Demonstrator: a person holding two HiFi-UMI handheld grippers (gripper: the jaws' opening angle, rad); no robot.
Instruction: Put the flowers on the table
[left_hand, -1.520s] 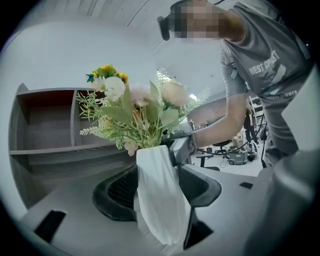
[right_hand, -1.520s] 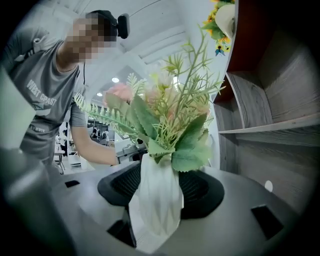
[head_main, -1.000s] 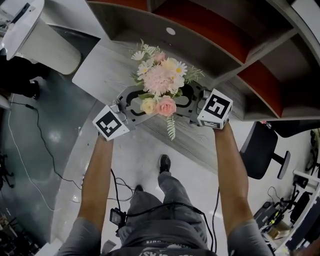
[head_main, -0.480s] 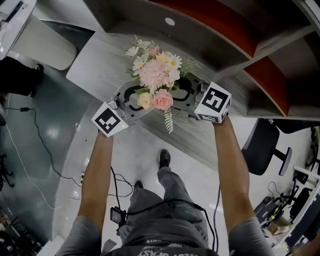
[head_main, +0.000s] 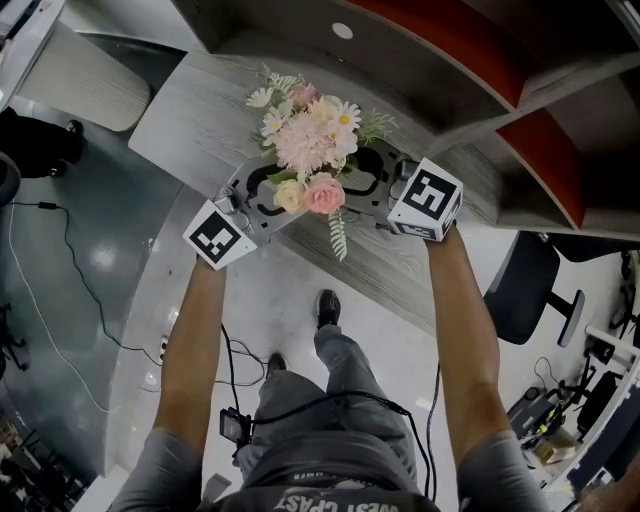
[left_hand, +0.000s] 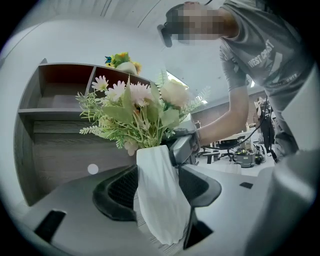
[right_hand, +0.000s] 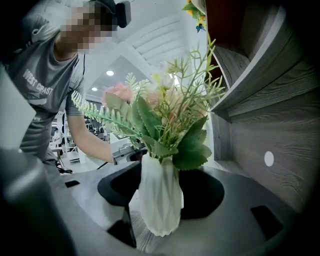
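A bouquet of pink, cream and white flowers (head_main: 310, 140) stands in a white faceted vase (left_hand: 160, 200), just above the grey wood table (head_main: 200, 110). In the head view the blooms hide the vase. My left gripper (head_main: 275, 190) and right gripper (head_main: 365, 185) face each other across it. Both hold the vase between their jaws. In the left gripper view the vase fills the gap of the left gripper (left_hand: 157, 175), under the flowers (left_hand: 135, 110). The right gripper (right_hand: 160, 185) clasps the vase (right_hand: 159, 200) the same way, with leaves (right_hand: 190, 145) above.
A grey shelf unit with red-brown compartments (head_main: 450, 70) rises behind the table, a white dot (head_main: 343, 30) on its panel. A black office chair (head_main: 525, 300) stands on the right. Cables (head_main: 70, 280) trail over the floor on the left.
Both grippers and the vase of flowers rose a little together, then kept still. The grip on the vase is unchanged.
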